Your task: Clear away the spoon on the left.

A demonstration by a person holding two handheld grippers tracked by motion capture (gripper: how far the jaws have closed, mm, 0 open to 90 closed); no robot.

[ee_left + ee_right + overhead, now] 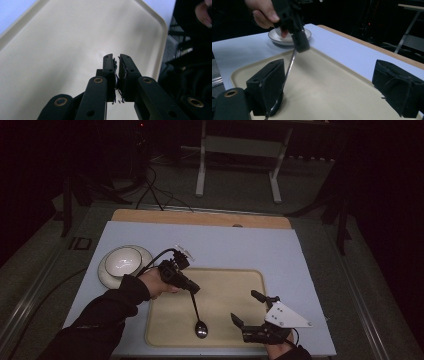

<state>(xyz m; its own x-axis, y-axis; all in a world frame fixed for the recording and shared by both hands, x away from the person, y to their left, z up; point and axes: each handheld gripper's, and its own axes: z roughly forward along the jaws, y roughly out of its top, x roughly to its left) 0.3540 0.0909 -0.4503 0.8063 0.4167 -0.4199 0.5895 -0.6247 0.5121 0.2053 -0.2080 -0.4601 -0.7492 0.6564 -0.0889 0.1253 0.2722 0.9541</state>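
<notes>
A dark metal spoon (197, 312) slants down onto the beige tray (225, 285), its bowl resting near the tray's front edge. My left gripper (194, 290) is shut on the top of the handle, above the tray's left half. In the left gripper view the jaws (117, 58) stand almost together over the tray (50, 50). My right gripper (243, 306) is open over the tray's front right, with nothing between its jaws. In the right gripper view the spoon (289, 67) drops behind the left jaw of the right gripper (329, 72).
A white bowl (122, 260) sits on a plate (106, 274) left of the tray, seen too behind the left hand (287, 38). A pale blue mat (280, 250) covers the table, with a wooden strip (200, 217) at the back. A metal stand (237, 150) and cables lie beyond.
</notes>
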